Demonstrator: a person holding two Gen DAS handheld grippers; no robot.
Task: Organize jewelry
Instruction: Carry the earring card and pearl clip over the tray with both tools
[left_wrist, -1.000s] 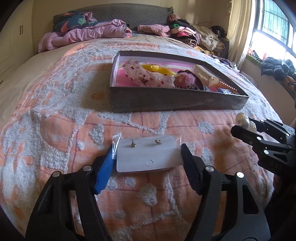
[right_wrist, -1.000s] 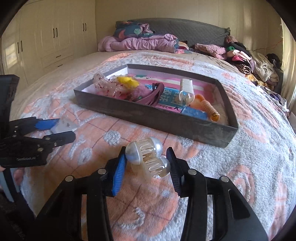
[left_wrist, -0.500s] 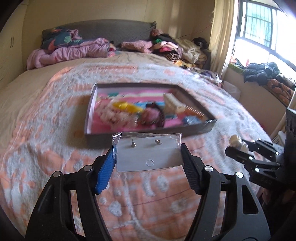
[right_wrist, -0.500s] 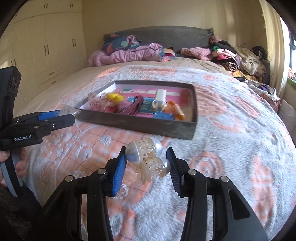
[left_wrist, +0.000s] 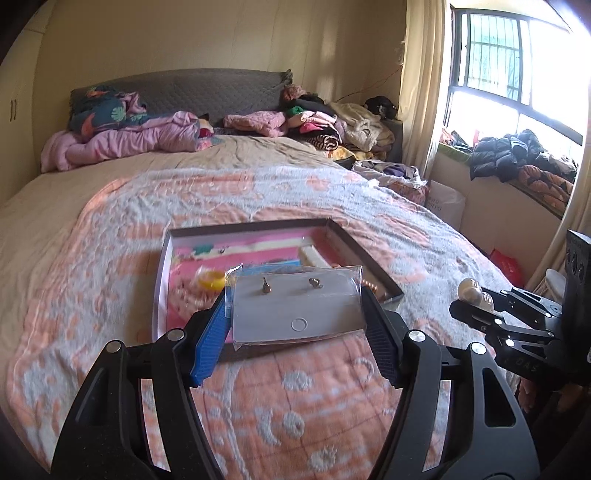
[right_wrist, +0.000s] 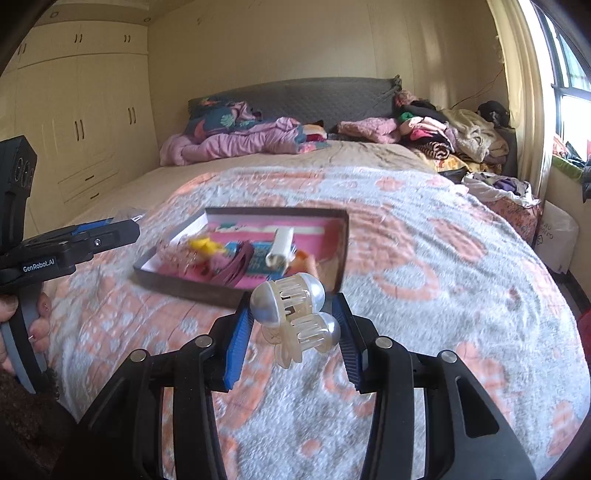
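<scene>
Left wrist: left gripper (left_wrist: 295, 314) clamps earring card (left_wrist: 295, 306); right gripper (right_wrist: 293, 321) clamps hair claw (right_wrist: 295, 314)

Patterned blanket (right_wrist: 424, 258), pink quilt (right_wrist: 236, 142), heaped clothes (right_wrist: 454, 136), cream wardrobe (right_wrist: 85, 122), sunlit window (left_wrist: 517, 85).

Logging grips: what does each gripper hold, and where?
Left gripper: bagged earring card, gripped by its side edges. Right gripper: pearl hair claw, gripped across its sides.

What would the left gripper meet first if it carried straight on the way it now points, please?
Probably the open dark box on the blanket: the left gripper, holding the earring card, points at its near wall, though depth is unclear.
</scene>
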